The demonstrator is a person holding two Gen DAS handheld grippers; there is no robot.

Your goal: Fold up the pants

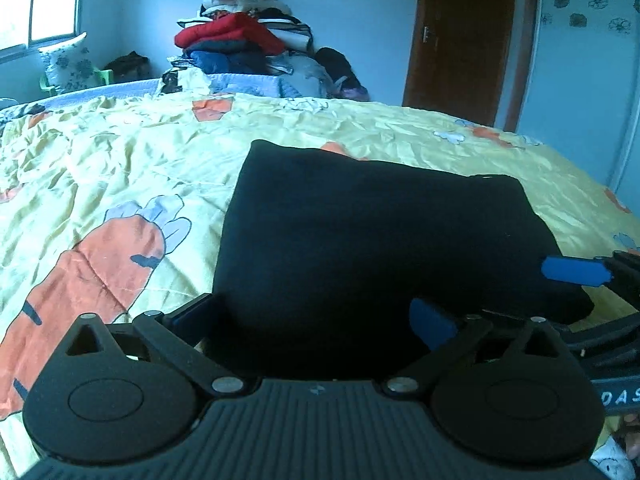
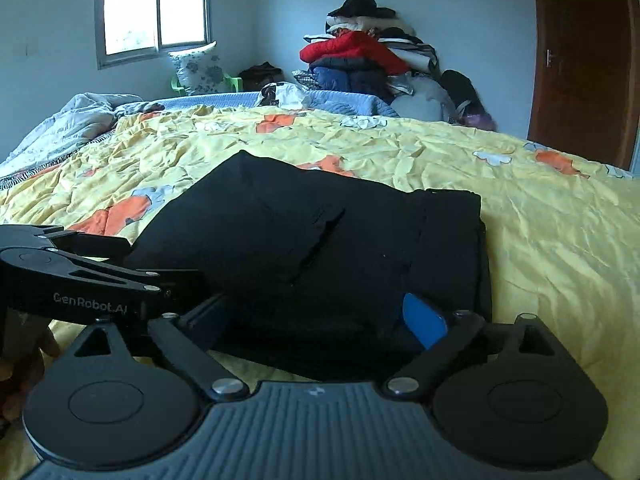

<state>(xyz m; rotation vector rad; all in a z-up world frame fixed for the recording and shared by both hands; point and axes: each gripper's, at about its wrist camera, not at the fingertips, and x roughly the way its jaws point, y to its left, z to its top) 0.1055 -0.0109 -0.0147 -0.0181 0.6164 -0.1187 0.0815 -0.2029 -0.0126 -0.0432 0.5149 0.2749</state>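
Nearest my left-hand lens is the ribbed black body of my left tongs (image 1: 316,320), its 2 round hubs low in the frame and its 2 arms splayed out wide. The blue pad on its right finger (image 1: 434,322) shows plainly; the left finger is dark and sits at the near left edge of the black pants (image 1: 372,240). Nothing is pinched between them: the jaws stand wide, with the near hem of the pants lying in the gap.

My right tongs (image 2: 316,320) look the same from their own camera: arms spread, jaws wide, 1 blue pad (image 2: 424,320) over the near edge of the pants (image 2: 320,248), gripping nothing that I can see. From the left camera the right tongs come in from the right, a blue fingertip over the pants' right side, and the letters "DAS" show on a strap or band at the far right edge. From the right camera the left tongs lie to the left, with "GenRobot.AI" in pale letters on the arm.

The pants lie folded into a compact dark rectangle just ahead of both tongs, on a yellow quilt (image 2: 540,240) printed with orange carrots. Beyond, against the far wall, a heap of clothes (image 2: 368,56) topped by a red jacket, a window (image 2: 154,6) to the left and a brown door (image 2: 584,60) to the right.
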